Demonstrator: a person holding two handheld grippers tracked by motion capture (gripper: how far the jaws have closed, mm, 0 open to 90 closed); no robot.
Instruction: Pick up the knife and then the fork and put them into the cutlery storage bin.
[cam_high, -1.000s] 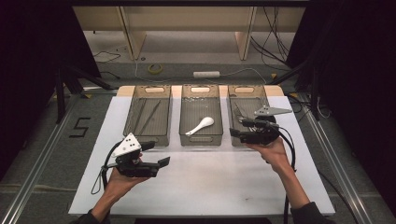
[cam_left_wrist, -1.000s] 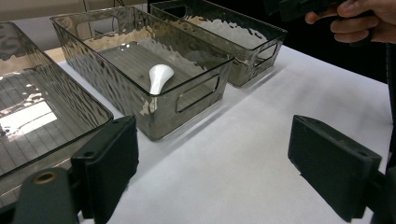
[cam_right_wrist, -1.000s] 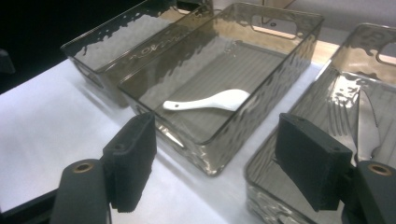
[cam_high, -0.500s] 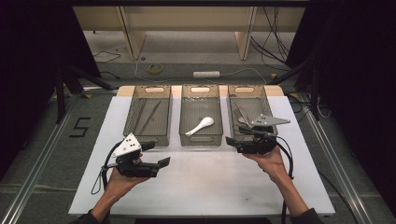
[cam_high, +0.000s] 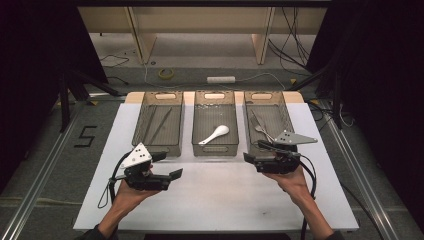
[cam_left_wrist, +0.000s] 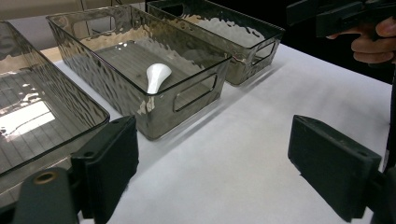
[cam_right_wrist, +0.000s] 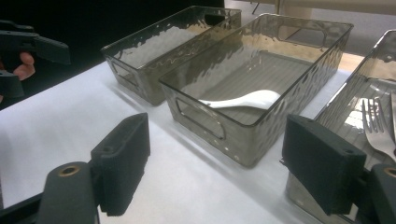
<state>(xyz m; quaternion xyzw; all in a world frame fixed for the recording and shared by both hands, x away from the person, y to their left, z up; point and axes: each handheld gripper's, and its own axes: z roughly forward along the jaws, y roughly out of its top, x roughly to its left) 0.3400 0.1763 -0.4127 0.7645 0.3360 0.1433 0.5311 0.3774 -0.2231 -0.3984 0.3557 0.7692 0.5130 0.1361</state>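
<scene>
right gripper (cam_high: 248, 161): jaws wide apart, have just been opening, nothing between them | left gripper (cam_high: 176, 175): jaws wide apart, empty | white spoon (cam_high: 215, 135): in middle bin (cam_high: 215, 151), lies slanted, bowl to the far right | right gripper nearer the fork (cam_high: 261, 130) in right bin (cam_high: 287, 112)

Three smoked-plastic bins (cam_high: 214, 125); one white spoon (cam_high: 215, 134); one fork (cam_high: 262, 131); two hand-held grippers (cam_high: 172, 176).

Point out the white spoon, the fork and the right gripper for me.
white spoon (cam_high: 216, 134), high view, on its bowl.
fork (cam_right_wrist: 377, 125), right gripper view, on its tines.
right gripper (cam_high: 248, 160), high view, between its open jaws.
</scene>
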